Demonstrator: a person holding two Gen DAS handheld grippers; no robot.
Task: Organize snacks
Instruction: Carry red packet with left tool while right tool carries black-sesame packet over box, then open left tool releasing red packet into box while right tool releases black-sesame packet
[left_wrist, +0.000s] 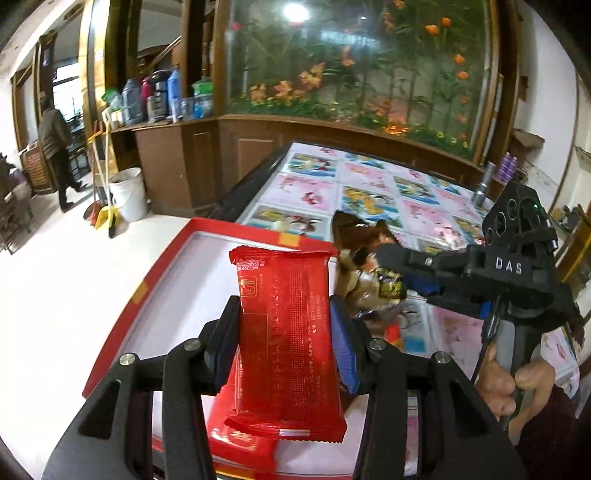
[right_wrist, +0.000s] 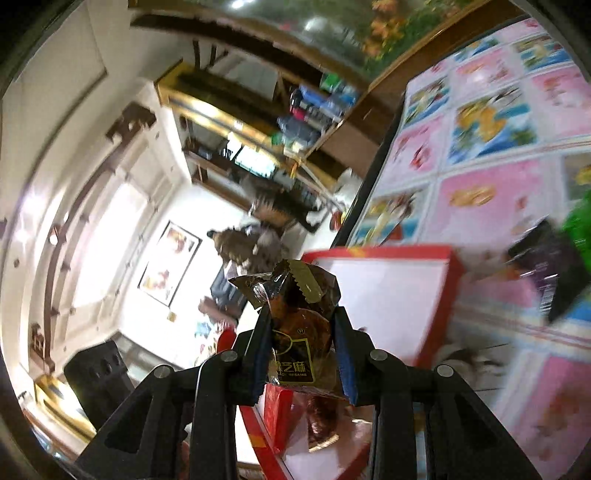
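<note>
At centre frame above the red box (left_wrist: 122, 317) on the desk (left_wrist: 369, 177), the left gripper (left_wrist: 284, 339) pinched a light, crinkly red packet (left_wrist: 286, 332) by its edges while the right gripper (right_wrist: 301, 350) pinched a brown packet (right_wrist: 295, 325), both slippery film wrappers that probably crushed easily.
</note>
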